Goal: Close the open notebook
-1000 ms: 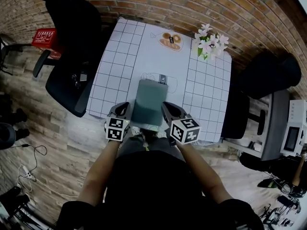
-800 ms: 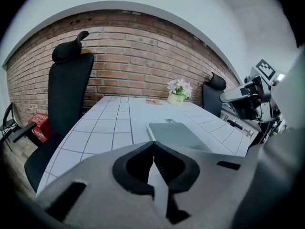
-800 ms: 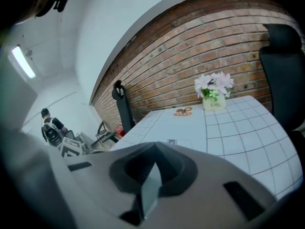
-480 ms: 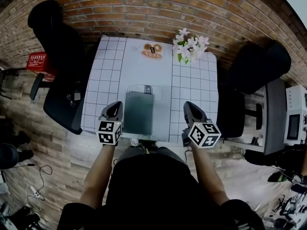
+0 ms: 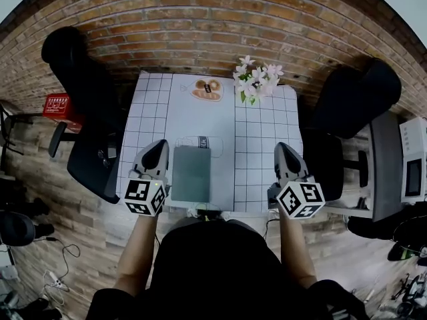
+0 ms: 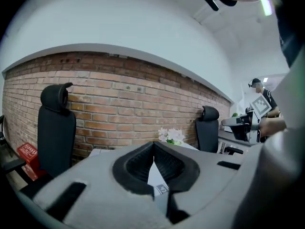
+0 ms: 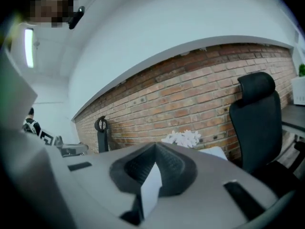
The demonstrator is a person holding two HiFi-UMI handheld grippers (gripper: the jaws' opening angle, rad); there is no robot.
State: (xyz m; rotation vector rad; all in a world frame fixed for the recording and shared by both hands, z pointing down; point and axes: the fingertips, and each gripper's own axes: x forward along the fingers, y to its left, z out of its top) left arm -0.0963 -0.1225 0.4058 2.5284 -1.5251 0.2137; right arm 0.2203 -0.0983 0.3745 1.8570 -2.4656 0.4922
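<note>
Shut left tongs [image 5: 157, 149], closed notebook [image 5: 191, 173], shut right tongs [image 5: 287, 151].
The left tongs are pressed together on nothing, at the near edge of the surface [image 5: 267, 159]; the green notebook lies flat just to their right. The right tongs, also pinched together and empty, hang well to the notebook's right, near the surface's right edge. Flowers [image 5: 255, 80] stand far ahead, between the two.

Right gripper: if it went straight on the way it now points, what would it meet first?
Probably the white flowers, just beside the line of the right gripper; missing those, the brick wall behind. Depth unclear.
</note>
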